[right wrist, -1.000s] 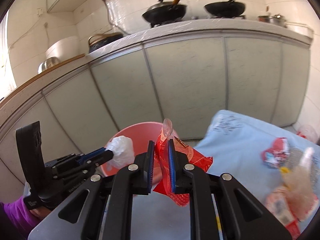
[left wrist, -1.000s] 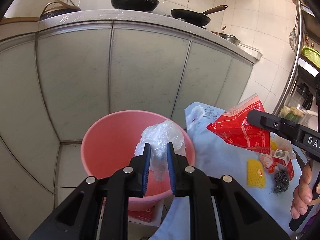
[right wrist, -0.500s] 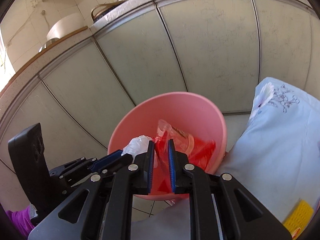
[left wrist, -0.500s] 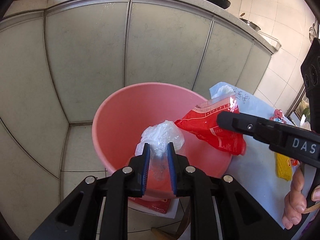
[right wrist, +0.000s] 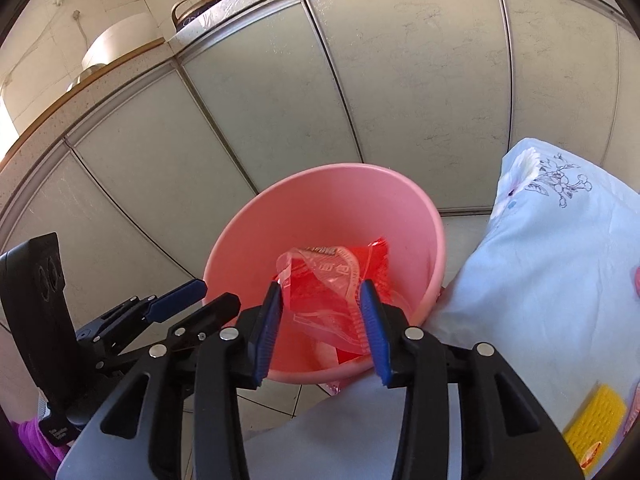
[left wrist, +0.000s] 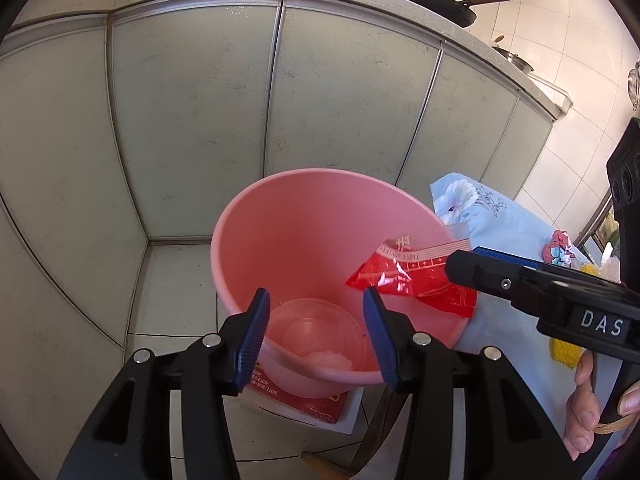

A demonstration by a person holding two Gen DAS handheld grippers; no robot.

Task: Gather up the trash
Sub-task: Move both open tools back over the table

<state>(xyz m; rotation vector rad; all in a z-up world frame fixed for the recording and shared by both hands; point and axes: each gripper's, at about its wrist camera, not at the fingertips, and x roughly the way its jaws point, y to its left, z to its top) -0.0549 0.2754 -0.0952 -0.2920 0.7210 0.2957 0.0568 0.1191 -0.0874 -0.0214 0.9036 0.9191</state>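
A pink bucket [left wrist: 240, 216] [right wrist: 440, 240] stands on the floor below both grippers. My left gripper [left wrist: 318, 328] [right wrist: 208, 296] hangs over its near rim, jaws opening, nothing between them. A crumpled clear plastic bag [left wrist: 324, 354] lies at the bucket's bottom. My right gripper [right wrist: 320, 316] [left wrist: 460, 258] is over the bucket too, jaws opening. A red snack wrapper [right wrist: 336, 280] [left wrist: 412, 280] hangs loosely between its pads, no longer pinched.
Grey cabinet doors [left wrist: 340, 100] rise close behind the bucket. A table with a light blue floral cloth [right wrist: 560, 240] lies to the right and carries a yellow sponge [right wrist: 596, 420] and more litter. A red box [left wrist: 312, 404] sits under the bucket. A person's hand [left wrist: 584, 400] holds the right gripper.
Both grippers sank toward the bucket and their jaws spread apart. The clear bag left the left gripper and lies in the bucket. The red wrapper has come loose between the right jaws.
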